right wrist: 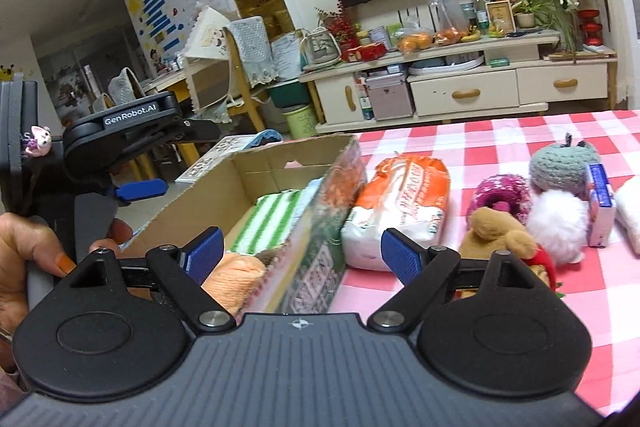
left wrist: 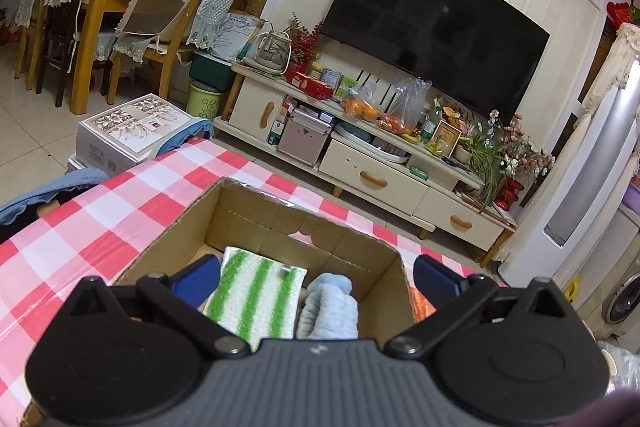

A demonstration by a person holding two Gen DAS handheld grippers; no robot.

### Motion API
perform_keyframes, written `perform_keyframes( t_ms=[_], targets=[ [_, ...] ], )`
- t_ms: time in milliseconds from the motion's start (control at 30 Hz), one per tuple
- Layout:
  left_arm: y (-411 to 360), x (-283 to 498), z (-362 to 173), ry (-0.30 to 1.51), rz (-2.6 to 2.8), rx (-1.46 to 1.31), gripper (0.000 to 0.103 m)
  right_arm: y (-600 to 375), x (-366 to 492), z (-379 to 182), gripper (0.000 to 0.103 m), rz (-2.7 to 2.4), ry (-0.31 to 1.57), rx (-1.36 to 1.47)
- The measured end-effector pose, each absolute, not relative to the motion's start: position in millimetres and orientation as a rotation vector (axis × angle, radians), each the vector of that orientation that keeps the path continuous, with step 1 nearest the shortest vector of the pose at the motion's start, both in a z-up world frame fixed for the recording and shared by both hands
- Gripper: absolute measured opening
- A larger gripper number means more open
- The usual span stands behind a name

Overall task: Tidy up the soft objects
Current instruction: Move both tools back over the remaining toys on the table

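Observation:
A cardboard box (left wrist: 236, 211) stands on the red-and-white checked table (left wrist: 80, 227). Inside lie a green-striped white cloth (left wrist: 256, 295) and a light blue fluffy cloth (left wrist: 330, 311). My left gripper (left wrist: 316, 277) is open and empty above the box's near end. In the right wrist view the box (right wrist: 316, 227) also holds a peach soft item (right wrist: 236, 275). My right gripper (right wrist: 304, 253) is open and empty over the box's right wall. An orange-and-white pack (right wrist: 400, 203), a brown plush (right wrist: 496, 231), a pink knit item (right wrist: 502, 195), a white pompom (right wrist: 558, 223) and a grey knit ball (right wrist: 562, 163) lie to its right.
A blue-and-white small pack (right wrist: 600, 207) and a white item (right wrist: 628, 211) lie at the table's far right. The left gripper (right wrist: 132, 139) and the hand holding it show left of the box. Beyond the table are a TV cabinet (left wrist: 372, 179), chairs (left wrist: 168, 39) and a white carton (left wrist: 132, 135).

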State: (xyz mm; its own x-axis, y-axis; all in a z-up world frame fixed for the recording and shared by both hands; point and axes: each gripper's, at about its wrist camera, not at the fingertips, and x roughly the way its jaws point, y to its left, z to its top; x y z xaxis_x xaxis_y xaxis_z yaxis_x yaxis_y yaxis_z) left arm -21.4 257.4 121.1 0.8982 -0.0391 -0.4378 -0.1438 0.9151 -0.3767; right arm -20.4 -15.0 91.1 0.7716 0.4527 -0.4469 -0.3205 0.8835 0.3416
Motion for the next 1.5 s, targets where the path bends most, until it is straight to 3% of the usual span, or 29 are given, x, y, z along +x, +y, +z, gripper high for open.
perform_keyframes(
  t_ms=[1500],
  targets=[
    [139.4, -18.9, 116.0, 0.485, -0.107, -0.197, 0.102, -66.7, -21.0, 88.1, 0.103, 0.259, 0.503, 0.232]
  ],
)
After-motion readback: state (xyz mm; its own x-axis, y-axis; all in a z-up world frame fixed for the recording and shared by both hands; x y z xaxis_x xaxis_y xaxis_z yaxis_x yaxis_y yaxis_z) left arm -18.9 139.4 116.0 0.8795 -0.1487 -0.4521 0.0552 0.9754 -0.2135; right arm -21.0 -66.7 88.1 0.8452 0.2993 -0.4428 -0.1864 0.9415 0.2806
